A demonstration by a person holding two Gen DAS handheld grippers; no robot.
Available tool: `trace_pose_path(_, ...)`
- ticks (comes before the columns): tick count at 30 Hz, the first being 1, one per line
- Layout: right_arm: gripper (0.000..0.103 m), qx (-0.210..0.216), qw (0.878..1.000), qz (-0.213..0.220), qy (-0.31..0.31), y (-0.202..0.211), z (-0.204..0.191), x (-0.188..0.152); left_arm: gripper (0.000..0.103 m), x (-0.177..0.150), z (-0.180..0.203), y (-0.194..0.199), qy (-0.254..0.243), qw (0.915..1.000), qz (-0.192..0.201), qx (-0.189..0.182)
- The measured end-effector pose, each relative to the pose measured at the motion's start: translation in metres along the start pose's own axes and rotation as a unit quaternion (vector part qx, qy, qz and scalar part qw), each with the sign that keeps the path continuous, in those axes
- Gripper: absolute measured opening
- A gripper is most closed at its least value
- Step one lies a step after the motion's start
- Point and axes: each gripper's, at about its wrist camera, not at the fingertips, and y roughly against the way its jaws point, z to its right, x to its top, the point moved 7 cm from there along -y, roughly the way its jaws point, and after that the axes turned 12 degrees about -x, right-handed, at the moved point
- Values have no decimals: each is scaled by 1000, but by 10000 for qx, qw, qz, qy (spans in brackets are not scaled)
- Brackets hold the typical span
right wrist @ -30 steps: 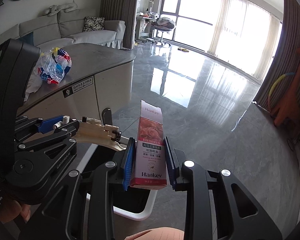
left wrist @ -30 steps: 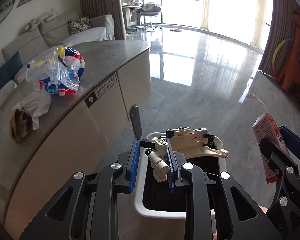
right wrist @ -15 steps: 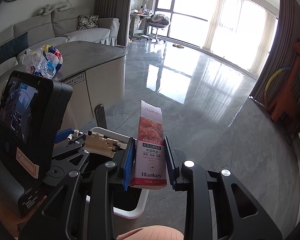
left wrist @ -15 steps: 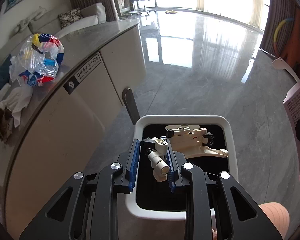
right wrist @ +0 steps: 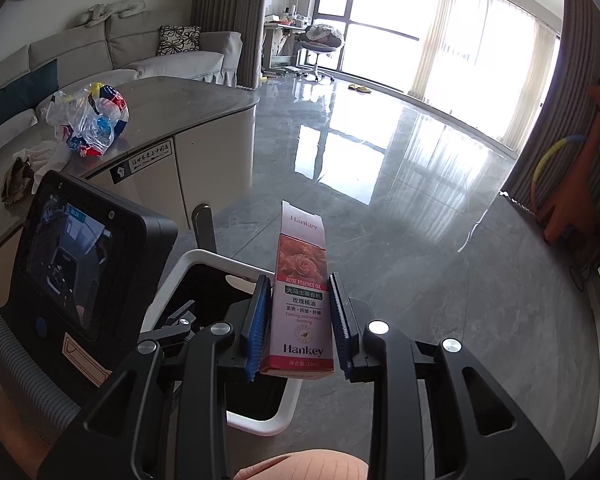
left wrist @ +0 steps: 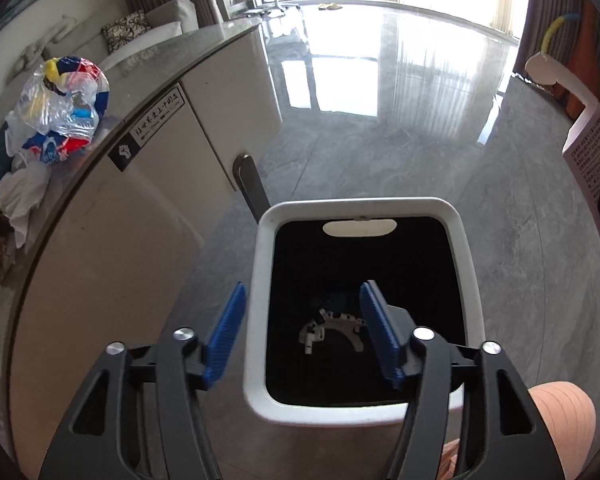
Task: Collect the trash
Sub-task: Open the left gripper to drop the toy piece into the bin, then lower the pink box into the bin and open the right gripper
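Claw [left wrist: 302, 332] opening over bin [left wrist: 260, 280], toy [left wrist: 332, 326] inside

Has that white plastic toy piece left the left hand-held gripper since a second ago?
Yes. The white toy piece has dropped from between the opening jaws of the left hand-held gripper and now lies deep inside the white bin.

Bright daylight comes in through the big windows [right wrist: 384, 36] at the back, and they look almost pure white. The shiny floor [left wrist: 400, 80] shows big white patches of glare, while the inside of the bin [left wrist: 364, 272] is so dark that it looks nearly black. Both pictures are sharp in the middle, but straight lines bend near the edges and the corners go black.
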Motion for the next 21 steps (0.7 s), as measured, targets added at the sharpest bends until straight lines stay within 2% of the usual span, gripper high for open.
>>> trace_pose_path(2, 31, 10, 10000, 22, 2, 1, 0, 1, 82, 5, -2, 9, -82, 9998, 166, 115)
trace_pose_path(7, 31, 60, 10000, 37, 21, 2, -5, 3, 82, 7, -2, 22, -297, 9989, 211, 283)
trace_pose_path(12, 31, 333, 9994, -108, -83, -10, -19, 3, 82, 8, -30, 61, -37, 9961, 681, 557)
trace_pose_path(17, 31, 437, 9985, -329, 1, -31, -45, -4, 82, 8, -57, 80, 82, 9933, 801, 826)
trace_pose_path(21, 31, 444, 9974, -576, 23, -51, -67, -14, 82, 7, -75, 91, 260, 9918, 896, 870)
